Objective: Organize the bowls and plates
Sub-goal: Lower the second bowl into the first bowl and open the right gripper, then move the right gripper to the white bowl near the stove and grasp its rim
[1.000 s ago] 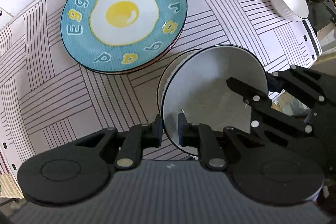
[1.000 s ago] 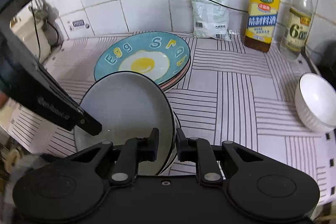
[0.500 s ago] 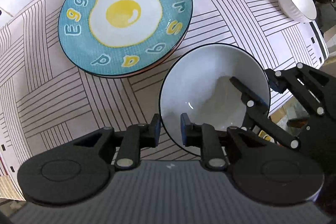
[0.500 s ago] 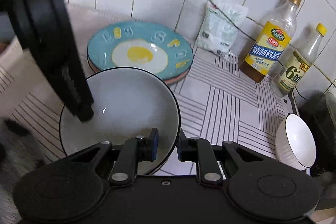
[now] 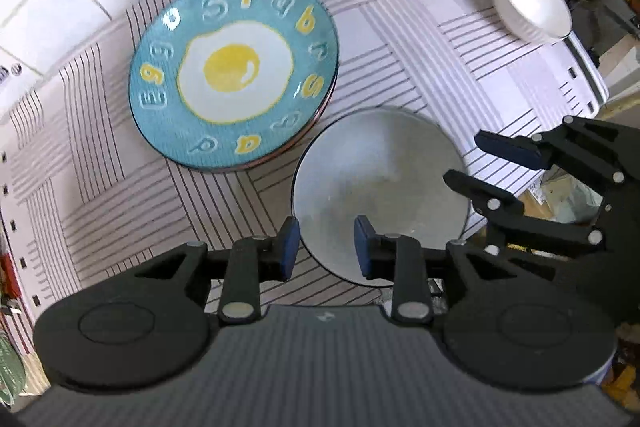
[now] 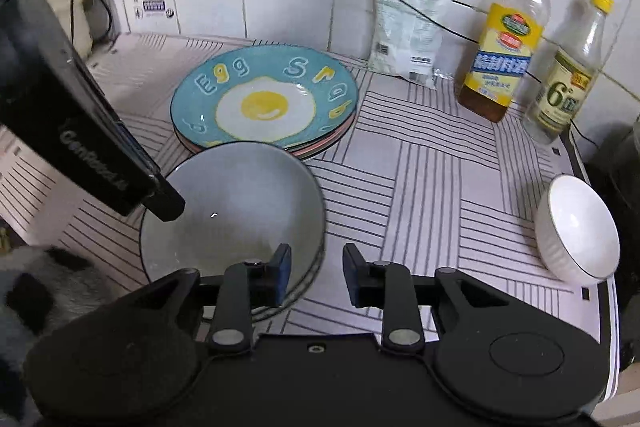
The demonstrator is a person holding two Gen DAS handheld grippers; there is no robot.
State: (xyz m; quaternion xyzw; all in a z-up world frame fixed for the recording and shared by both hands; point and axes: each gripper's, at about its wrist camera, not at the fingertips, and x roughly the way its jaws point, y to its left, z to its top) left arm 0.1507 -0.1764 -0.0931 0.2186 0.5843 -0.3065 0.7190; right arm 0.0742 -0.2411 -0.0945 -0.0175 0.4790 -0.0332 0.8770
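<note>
Left gripper (image 5: 324,251): jaws opening, pads now clear of the grey bowl (image 5: 380,195), rim between them but untouched. A second ago clamped on that rim at the near-left edge; grip released since. Right gripper (image 6: 314,275): same story, jaws opening, left pad just inside the bowl's near-right rim, right pad outside, no pressing seen. Previously pinched on that rim as well.

Grey bowl: tilted and carried between both tools a second ago; now level, seated on the striped cloth (image 5: 400,39), just in front of the egg plate (image 5: 234,71) and nearly touching its edge. A second rim peeks out beneath it in the right wrist view, so probably nested on another bowl; cannot confirm from the blur.

Egg plate: unchanged, topmost of a small stack, pink rims showing beneath in the right wrist view.

White bowl (image 5: 530,3): well to the right of the egg plate, near the cloth's edge, lying tipped, not yet collected.

Behind the egg plate, against the tiled wall: packet (image 6: 412,35), oil bottle (image 6: 506,39), vinegar bottle (image 6: 568,71). Untouched.

Judgement: placement of the grey bowl done, release under way. Plates stacked, grey bowl set down beside them; white bowl likely the remaining item. Caution on withdrawal: pads straddle the rim on both sides, so a sideways exit could drag the bowl; straight lift preferable.
</note>
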